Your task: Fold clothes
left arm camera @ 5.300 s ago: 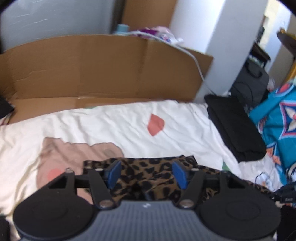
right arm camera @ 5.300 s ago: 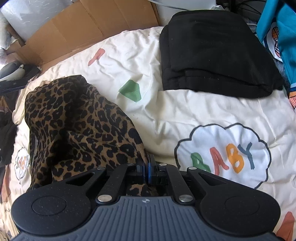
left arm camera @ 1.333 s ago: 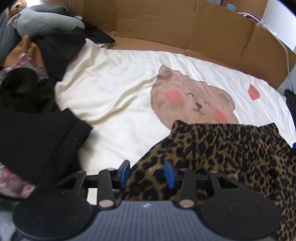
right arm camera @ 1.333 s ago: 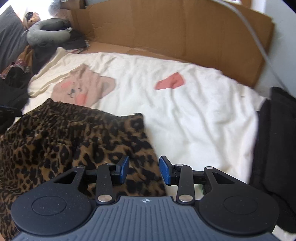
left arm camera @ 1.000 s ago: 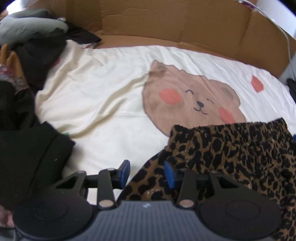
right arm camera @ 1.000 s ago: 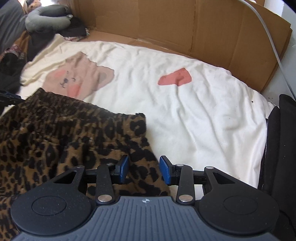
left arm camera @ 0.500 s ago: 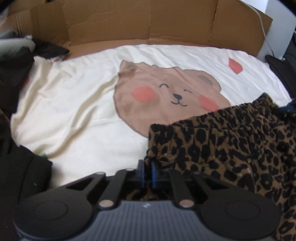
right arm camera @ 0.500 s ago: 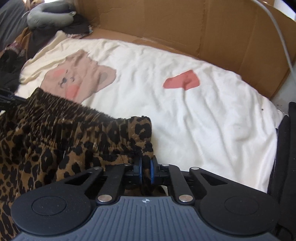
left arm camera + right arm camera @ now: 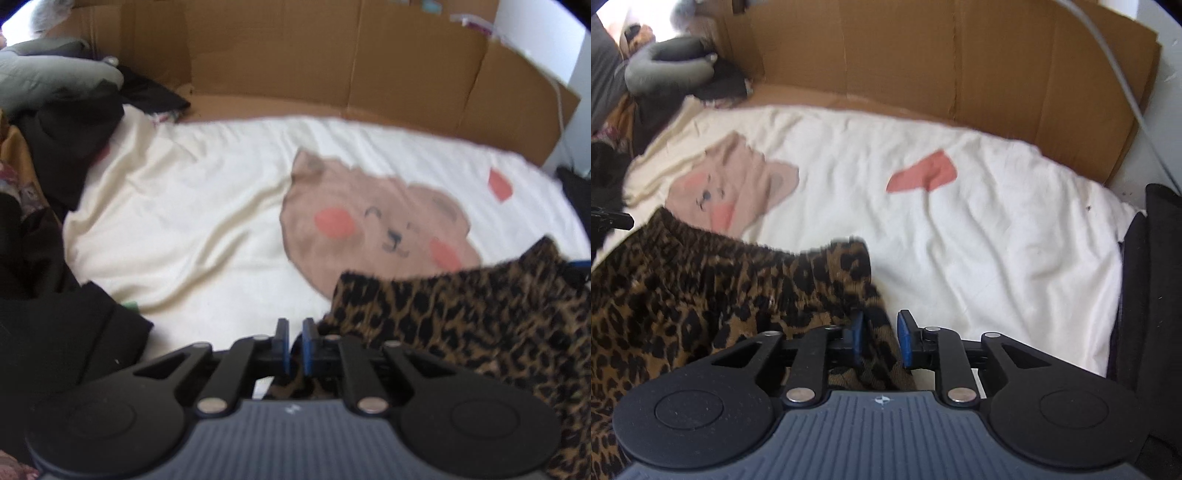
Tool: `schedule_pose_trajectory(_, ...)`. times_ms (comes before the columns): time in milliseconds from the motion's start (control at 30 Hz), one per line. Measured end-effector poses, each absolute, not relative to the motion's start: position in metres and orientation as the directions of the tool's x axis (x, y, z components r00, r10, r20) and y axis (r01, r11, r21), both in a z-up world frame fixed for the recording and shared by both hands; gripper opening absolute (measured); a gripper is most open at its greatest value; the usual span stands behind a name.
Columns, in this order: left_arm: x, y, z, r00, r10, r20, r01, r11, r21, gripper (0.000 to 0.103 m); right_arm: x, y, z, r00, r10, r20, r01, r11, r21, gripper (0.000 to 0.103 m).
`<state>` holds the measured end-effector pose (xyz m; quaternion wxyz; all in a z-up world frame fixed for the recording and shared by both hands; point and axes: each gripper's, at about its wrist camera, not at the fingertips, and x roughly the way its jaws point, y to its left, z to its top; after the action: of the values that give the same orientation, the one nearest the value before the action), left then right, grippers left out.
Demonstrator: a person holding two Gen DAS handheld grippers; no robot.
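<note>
The leopard-print garment (image 9: pixel 480 325) lies on the cream bear-print sheet (image 9: pixel 221 221), its elastic waistband edge turned toward the cardboard. My left gripper (image 9: pixel 295 347) is at the garment's left corner, its jaws shut on a pinch of the fabric. In the right wrist view the same garment (image 9: pixel 701 295) spreads to the left. My right gripper (image 9: pixel 879 336) is at its right corner, jaws partly open, with a fold of fabric lying loosely between the blue pads (image 9: pixel 904 343).
A cardboard wall (image 9: pixel 332 66) runs along the far side of the sheet. Dark clothes (image 9: pixel 48 332) and a grey pillow (image 9: pixel 48 74) pile up at the left. A folded black garment (image 9: pixel 1152 295) lies at the right edge.
The right gripper's jaws have parted since half a second ago, loosening the fabric. The left gripper stays shut on its corner. Both views have shifted slightly over the sheet.
</note>
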<state>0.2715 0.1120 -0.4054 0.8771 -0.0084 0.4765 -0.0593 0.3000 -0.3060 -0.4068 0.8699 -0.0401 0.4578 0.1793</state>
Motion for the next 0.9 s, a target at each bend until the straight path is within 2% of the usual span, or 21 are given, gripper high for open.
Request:
schedule_pose_trajectory(33,0.272,0.112,-0.403,0.541,-0.123,-0.832,0.097,0.992,-0.084,0.023,0.301,-0.308,-0.405,0.519,0.291,-0.803,-0.343,0.932,0.116,0.035)
schedule_pose_trajectory(100,0.275,0.109,-0.403,0.539,-0.148,-0.829,0.108,0.988,-0.106,0.044,0.303,-0.310,-0.403,0.516,0.325,-0.793,-0.336,0.928,0.162,0.045)
schedule_pose_trajectory(167,0.277,0.102,-0.407,0.538,-0.163,-0.827,0.126,0.986,-0.112,0.052,0.305,-0.308,-0.404,0.502,0.353,-0.789,-0.340,0.920,0.196,0.052)
schedule_pose_trajectory(333,0.283,0.089,-0.428,0.498,-0.163,-0.852,0.168,0.982,-0.089,0.052,0.307,-0.296,-0.415,0.474,0.363,-0.803,-0.380,0.906,0.185,0.054)
schedule_pose_trajectory(400,0.285,0.092,-0.432,0.487,-0.175,-0.856,0.156,0.981,-0.111,0.052,0.309,-0.294,-0.420,0.467,0.364,-0.806,-0.384,0.904,0.186,0.060)
schedule_pose_trajectory(567,0.284,0.090,-0.438,0.470,-0.167,-0.866,0.157,0.982,-0.104,0.057,0.316,-0.289,-0.430,0.440,0.379,-0.814,-0.392,0.897,0.206,0.061)
schedule_pose_trajectory(633,0.284,0.089,-0.439,0.466,-0.178,-0.867,0.160,0.980,-0.115,0.054,0.319,-0.288,-0.434,0.431,0.385,-0.816,-0.389,0.895,0.217,0.061)
schedule_pose_trajectory(667,0.284,0.090,-0.439,0.461,-0.191,-0.867,0.161,0.978,-0.130,0.047,0.320,-0.289,-0.435,0.424,0.390,-0.818,-0.384,0.895,0.228,0.061)
schedule_pose_trajectory(700,0.285,0.091,-0.439,0.454,-0.210,-0.866,0.162,0.975,-0.151,0.039,0.320,-0.289,-0.435,0.419,0.395,-0.817,-0.381,0.894,0.237,0.058)
schedule_pose_trajectory(767,0.285,0.090,-0.438,0.444,-0.225,-0.868,0.178,0.971,-0.161,0.034,0.319,-0.290,-0.434,0.408,0.409,-0.816,-0.386,0.888,0.252,0.048)
schedule_pose_trajectory(833,0.283,0.086,-0.437,0.446,-0.218,-0.868,0.199,0.970,-0.142,0.030,0.317,-0.290,-0.431,0.419,0.394,-0.818,-0.390,0.892,0.229,0.030)
schedule_pose_trajectory(867,0.282,0.085,-0.436,0.449,-0.213,-0.868,0.203,0.970,-0.133,0.026,0.316,-0.293,-0.430,0.428,0.389,-0.816,-0.382,0.896,0.226,0.011)
schedule_pose_trajectory(900,0.281,0.085,-0.434,0.454,-0.208,-0.866,0.202,0.971,-0.127,0.022,0.316,-0.296,-0.428,0.434,0.394,-0.810,-0.373,0.897,0.237,0.011)
